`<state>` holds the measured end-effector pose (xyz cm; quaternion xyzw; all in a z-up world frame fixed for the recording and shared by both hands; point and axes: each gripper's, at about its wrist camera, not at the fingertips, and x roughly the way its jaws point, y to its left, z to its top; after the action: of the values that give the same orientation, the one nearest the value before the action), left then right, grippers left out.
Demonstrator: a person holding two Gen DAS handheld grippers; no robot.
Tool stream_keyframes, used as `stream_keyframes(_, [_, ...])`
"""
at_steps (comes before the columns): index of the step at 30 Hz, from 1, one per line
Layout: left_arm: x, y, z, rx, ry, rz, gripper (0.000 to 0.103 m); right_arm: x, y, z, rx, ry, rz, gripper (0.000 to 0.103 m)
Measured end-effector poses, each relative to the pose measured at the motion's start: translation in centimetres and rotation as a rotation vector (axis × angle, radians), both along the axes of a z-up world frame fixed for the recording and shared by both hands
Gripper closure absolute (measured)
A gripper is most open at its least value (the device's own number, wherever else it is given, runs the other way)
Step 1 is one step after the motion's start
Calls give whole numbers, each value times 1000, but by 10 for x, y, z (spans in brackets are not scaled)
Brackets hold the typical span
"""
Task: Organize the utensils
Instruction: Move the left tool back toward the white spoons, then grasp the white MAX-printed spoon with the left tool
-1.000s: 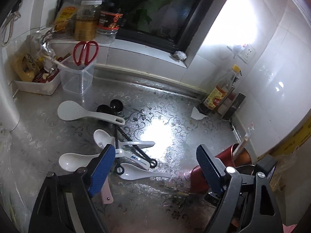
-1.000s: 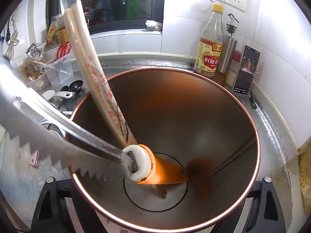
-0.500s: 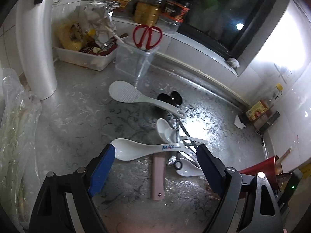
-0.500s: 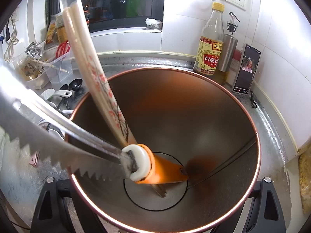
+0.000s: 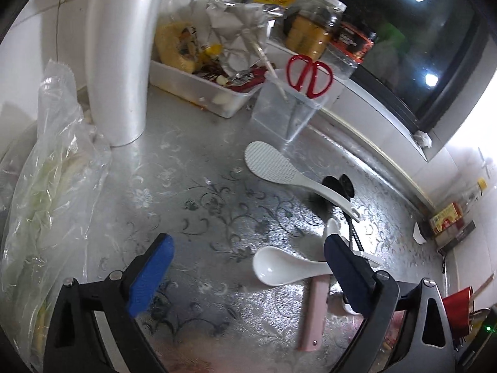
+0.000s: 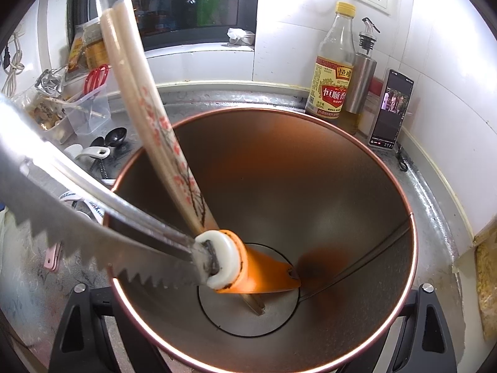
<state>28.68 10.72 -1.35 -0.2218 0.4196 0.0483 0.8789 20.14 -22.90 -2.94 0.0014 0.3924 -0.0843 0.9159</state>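
- A white soup spoon (image 5: 281, 269) lies flat on the patterned steel counter (image 5: 198, 192), bowl up, its long axis running left to right in the left wrist view, with the handle passing behind the right-hand pad.
- The left claw (image 5: 247, 275) hangs above it, jaws spread wide and just opened further, nothing between the pads; the spoon's bowl sits inside the gap, off toward the right pad.
- A pink handle (image 5: 313, 314) lies just under the spoon, crossing it; a rice paddle (image 5: 279, 168) rests farther back.
- The left hand looks nearer; a slight shift right would likely centre the bowl.
- The right claw (image 6: 248, 335) clasps the copper-rimmed holder (image 6: 400, 279), already holding a serrated knife (image 6: 93, 233) and chopsticks (image 6: 146, 102).
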Motion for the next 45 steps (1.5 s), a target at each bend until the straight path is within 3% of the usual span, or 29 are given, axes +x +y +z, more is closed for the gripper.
stream_keyframes(8, [9,13,-25,-122,73,-4,6,1,1,0,-7,5,-8,11])
stream_keyframes(13, [15,4,-31,-129,97,-43,7,1,2,0,-10,8,-13,11])
stream_keyframes(15, [17,1,-32,-142,94,-57,13,0,1,0,-7,9,-15,11])
stream_keyframes(17, [19,-2,-34,-153,94,-74,30,1,1,1,-8,9,-17,11])
stream_keyframes(21, [24,-8,-37,-166,102,-107,40,0,2,1,-12,9,-20,11])
stream_keyframes(25, [28,-15,-41,-149,118,-130,61,0,2,1,-10,9,-24,11])
stream_keyframes(30, [31,-21,-48,-127,148,-136,70,0,1,1,-8,9,-28,11])
stream_keyframes(35, [30,-21,-50,-102,152,-115,91,-1,1,1,-8,10,-27,11])
stream_keyframes(45, [24,-19,-50,-73,148,-87,95,-3,-1,1,-8,9,-31,11])
